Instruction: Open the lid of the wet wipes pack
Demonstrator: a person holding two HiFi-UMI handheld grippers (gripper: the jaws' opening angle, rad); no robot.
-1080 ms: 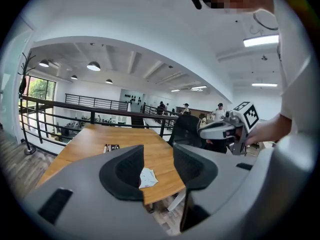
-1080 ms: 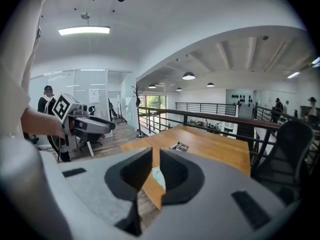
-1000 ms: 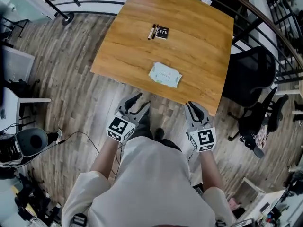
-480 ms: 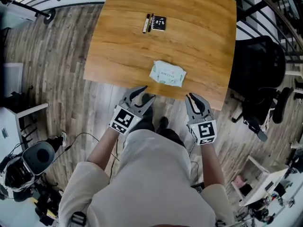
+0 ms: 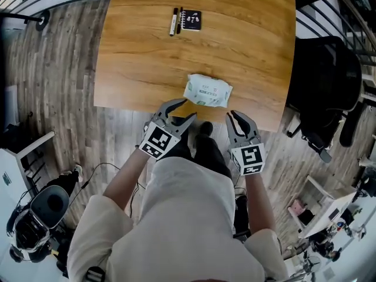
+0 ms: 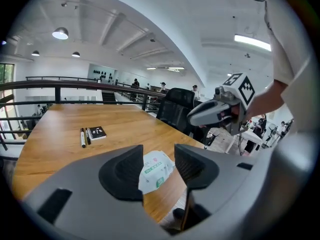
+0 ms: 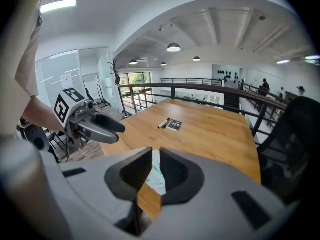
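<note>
The wet wipes pack, white with green print, lies flat near the front edge of the wooden table. Its lid looks closed. My left gripper hovers at that table edge, just left of and short of the pack. Its jaws are opening with nothing between them, and the pack shows beyond their gap. My right gripper hangs over the floor just off the table edge, right of the pack. Its jaws stand a narrow gap apart and empty, with the pack visible through the gap.
A marker and a small black notebook lie at the table's far side. A black office chair stands to the right. Railings run behind the table. Floor equipment and cables sit at the left.
Both grippers have moved forward and down toward the table's front edge and the pack. The left gripper's jaws stand slightly wider.
</note>
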